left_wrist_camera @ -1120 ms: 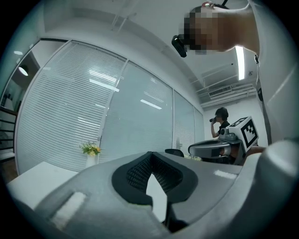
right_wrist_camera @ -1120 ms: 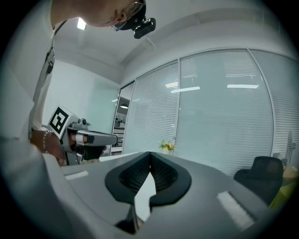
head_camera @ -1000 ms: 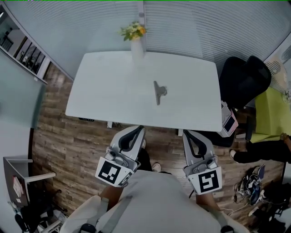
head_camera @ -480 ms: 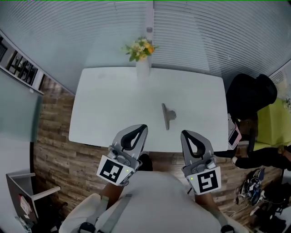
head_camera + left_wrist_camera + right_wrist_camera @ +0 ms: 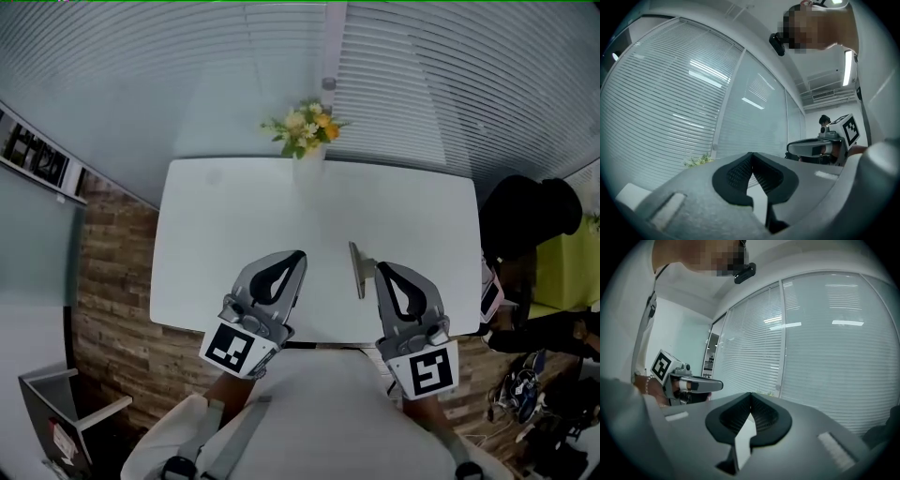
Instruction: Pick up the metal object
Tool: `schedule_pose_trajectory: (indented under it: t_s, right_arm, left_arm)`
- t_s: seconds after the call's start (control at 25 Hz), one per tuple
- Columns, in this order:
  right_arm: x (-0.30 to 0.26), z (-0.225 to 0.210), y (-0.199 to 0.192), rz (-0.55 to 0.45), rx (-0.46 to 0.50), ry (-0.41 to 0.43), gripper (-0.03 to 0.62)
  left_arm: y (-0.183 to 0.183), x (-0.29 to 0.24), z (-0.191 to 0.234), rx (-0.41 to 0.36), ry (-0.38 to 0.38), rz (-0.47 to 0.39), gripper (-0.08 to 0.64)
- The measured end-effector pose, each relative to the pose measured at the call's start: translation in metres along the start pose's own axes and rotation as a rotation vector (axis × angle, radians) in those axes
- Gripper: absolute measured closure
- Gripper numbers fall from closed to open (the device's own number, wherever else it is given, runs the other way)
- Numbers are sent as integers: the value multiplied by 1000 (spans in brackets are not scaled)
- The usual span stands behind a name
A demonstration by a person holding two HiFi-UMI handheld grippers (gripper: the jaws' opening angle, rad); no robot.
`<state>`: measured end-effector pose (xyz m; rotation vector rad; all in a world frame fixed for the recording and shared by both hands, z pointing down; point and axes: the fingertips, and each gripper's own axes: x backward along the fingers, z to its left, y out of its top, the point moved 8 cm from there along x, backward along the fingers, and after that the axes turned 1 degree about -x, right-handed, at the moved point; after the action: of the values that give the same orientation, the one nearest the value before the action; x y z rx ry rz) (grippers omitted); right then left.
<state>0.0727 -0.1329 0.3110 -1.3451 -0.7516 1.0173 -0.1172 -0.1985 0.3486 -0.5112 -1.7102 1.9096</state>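
The metal object (image 5: pixel 359 270), a slim grey clip-like piece, lies on the white table (image 5: pixel 225 234) near its front edge. In the head view both grippers are held over that front edge. The left gripper (image 5: pixel 294 255) is shut and empty, a hand's width left of the metal object. The right gripper (image 5: pixel 381 270) is shut and empty too, its tip just right of the object. The left gripper view shows its jaws (image 5: pixel 752 155) meeting at the tip, aimed up at the blinds. The right gripper view shows its jaws (image 5: pixel 751 394) closed the same way; the object is hidden in both.
A vase of yellow flowers (image 5: pixel 310 136) stands at the table's far edge. Glass walls with blinds (image 5: pixel 422 84) run behind it. A black chair (image 5: pixel 527 220) and a yellow-green seat (image 5: pixel 562 267) stand to the right. A wooden floor (image 5: pixel 108 281) lies left.
The view has advanced toward the table. Both grippers now reach over its front edge, and the metal object sits close beside the right gripper's tip. Both stay shut.
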Motion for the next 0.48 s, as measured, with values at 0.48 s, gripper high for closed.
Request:
schedule_pose_trajectory:
  t_s: [0.48]
  right_arm:
    - [1, -1, -2, 6, -2, -16, 591]
  left_arm:
    - [-2, -3, -3, 9, -31, 8, 557]
